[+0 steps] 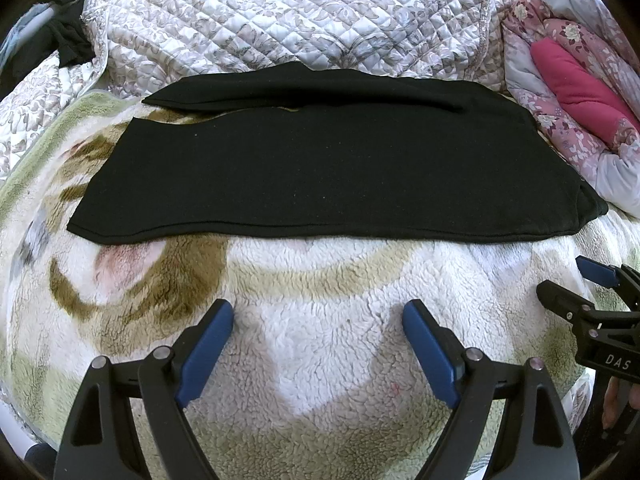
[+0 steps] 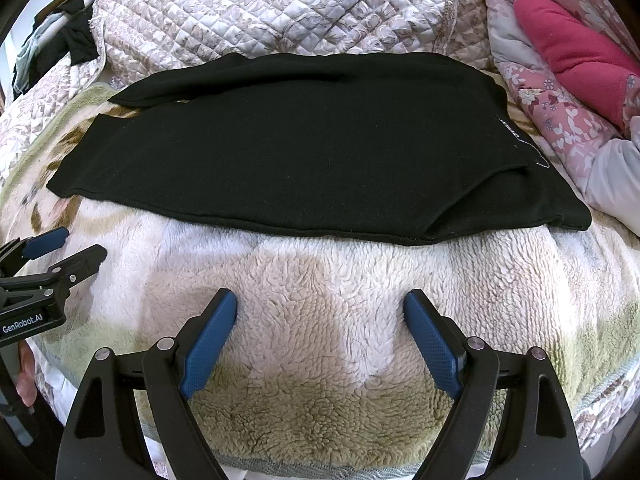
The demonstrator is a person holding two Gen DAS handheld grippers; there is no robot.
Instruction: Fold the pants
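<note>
Black pants (image 1: 320, 168) lie flat across a fleecy blanket (image 1: 320, 320), legs running to the left, waist to the right. They also show in the right wrist view (image 2: 296, 152), with a white label mark near the waist. My left gripper (image 1: 318, 316) is open and empty, hovering over the blanket short of the pants' near edge. My right gripper (image 2: 320, 306) is open and empty too, also short of the near edge. Each gripper shows at the edge of the other's view: the right one (image 1: 568, 284), the left one (image 2: 76, 248).
A quilted floral cover (image 1: 288, 16) is bunched behind the pants. A pink flowered quilt with a red lining (image 1: 576, 92) lies at the right. Dark clothes (image 1: 68, 40) hang at the far left. The blanket's front edge drops off below the grippers.
</note>
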